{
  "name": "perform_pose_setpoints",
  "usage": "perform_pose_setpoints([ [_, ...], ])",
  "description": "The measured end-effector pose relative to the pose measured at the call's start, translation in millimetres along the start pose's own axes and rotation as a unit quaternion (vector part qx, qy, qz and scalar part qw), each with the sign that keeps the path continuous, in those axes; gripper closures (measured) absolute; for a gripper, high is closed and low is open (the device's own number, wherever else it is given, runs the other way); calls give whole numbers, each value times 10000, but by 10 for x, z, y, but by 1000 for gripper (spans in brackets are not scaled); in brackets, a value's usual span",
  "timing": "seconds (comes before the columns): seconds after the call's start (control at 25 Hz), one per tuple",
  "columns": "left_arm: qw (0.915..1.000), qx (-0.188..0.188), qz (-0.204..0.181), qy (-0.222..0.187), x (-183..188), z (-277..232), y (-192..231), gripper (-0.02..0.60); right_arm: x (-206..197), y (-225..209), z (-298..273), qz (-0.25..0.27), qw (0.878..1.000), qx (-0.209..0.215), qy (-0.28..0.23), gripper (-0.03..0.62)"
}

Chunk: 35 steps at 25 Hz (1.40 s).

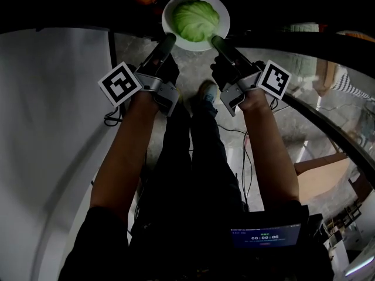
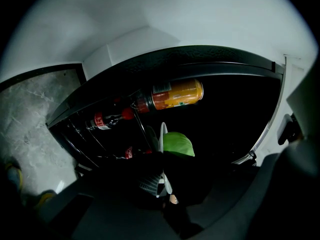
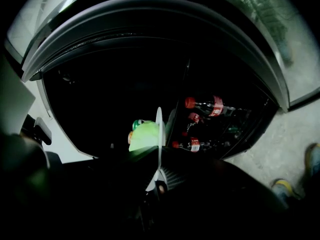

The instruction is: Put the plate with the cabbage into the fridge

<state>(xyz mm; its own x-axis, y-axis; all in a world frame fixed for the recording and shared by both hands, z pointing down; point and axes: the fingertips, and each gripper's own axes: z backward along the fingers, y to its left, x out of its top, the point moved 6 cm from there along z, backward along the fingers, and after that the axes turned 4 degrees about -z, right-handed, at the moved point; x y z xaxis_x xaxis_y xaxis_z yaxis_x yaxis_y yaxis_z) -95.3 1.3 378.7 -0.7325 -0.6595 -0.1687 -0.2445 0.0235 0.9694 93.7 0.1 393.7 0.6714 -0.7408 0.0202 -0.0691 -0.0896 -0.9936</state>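
A white plate [image 1: 218,35] carries a pale green cabbage leaf [image 1: 195,20] at the top of the head view, held out into the dark open fridge [image 2: 235,119]. My left gripper [image 1: 168,41] is shut on the plate's near-left rim, and my right gripper [image 1: 217,41] is shut on its near-right rim. In the left gripper view the plate [image 2: 162,134] shows edge-on with the cabbage [image 2: 178,144] to its right. The right gripper view also has the plate [image 3: 159,129] edge-on, with the cabbage [image 3: 144,135] to its left.
An orange drink bottle [image 2: 175,95] lies in the fridge above the plate. Red-capped cola bottles [image 3: 207,105] sit on wire racks [image 2: 85,139] at the side. The white fridge door [image 1: 53,122] stands at left. Grey stone floor [image 1: 263,98] and the person's shoes [image 1: 206,92] are below.
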Motion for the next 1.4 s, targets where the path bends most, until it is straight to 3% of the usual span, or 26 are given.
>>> perform_pose_setpoints([
  [0.56, 9999, -9, 111, -101, -34, 20, -27, 574, -23, 41, 11, -30, 10000, -3, -91, 572],
  [1.12, 9997, 172, -94, -125, 97, -98, 38, 572, 98, -50, -166, -82, 9995, -77, -295, 572],
  [1.4, 9997, 91, -79, -198, 93, -64, 63, 572, 123, -62, -185, -95, 9992, -72, -384, 572],
])
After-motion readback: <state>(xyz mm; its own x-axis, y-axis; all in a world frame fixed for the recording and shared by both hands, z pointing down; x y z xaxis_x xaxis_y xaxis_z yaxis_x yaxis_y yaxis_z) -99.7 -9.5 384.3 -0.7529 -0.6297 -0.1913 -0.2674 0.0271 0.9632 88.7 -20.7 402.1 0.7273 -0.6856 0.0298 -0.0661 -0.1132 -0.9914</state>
